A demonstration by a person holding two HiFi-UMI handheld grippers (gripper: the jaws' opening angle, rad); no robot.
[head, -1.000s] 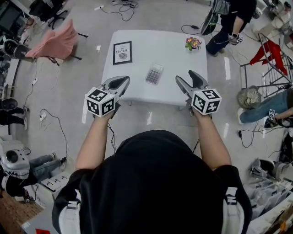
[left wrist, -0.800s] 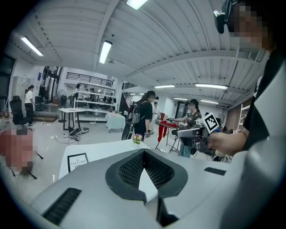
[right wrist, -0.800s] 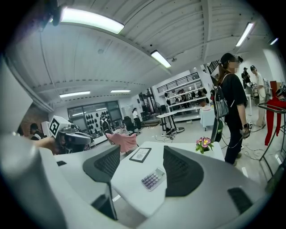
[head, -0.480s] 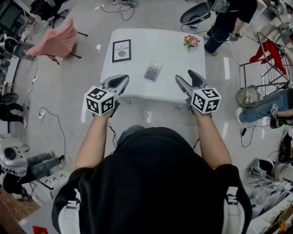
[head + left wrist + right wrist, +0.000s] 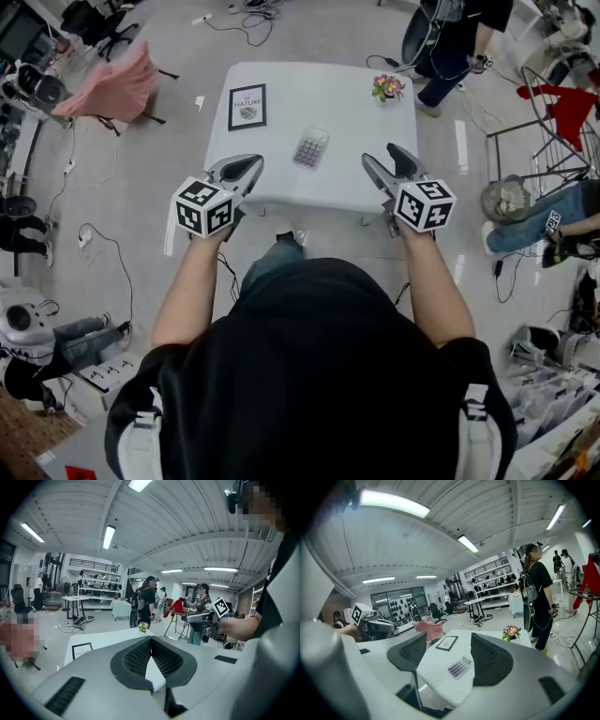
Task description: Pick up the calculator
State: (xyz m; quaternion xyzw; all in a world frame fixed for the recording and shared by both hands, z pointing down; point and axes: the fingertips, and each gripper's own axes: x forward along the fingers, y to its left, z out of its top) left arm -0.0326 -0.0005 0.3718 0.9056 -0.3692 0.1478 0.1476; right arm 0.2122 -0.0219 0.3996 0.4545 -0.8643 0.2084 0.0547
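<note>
Reach step: the right gripper (image 5: pixel 381 155) is hovering, jaws apart, the calculator (image 5: pixel 311 147) lying ahead between them. The left gripper (image 5: pixel 242 167) is holding its jaws together. Next move: reaching forward.

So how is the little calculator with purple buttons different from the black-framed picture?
The pale calculator with purple keys is smaller than the black-framed picture. The calculator lies askew mid-table; the picture sits near the far left corner. Both lie flat on the white table.

White table (image 5: pixel 352 122), framed print (image 5: pixel 248 106), small flower pot (image 5: pixel 386 87), pink-draped chair (image 5: pixel 117 82)
</note>
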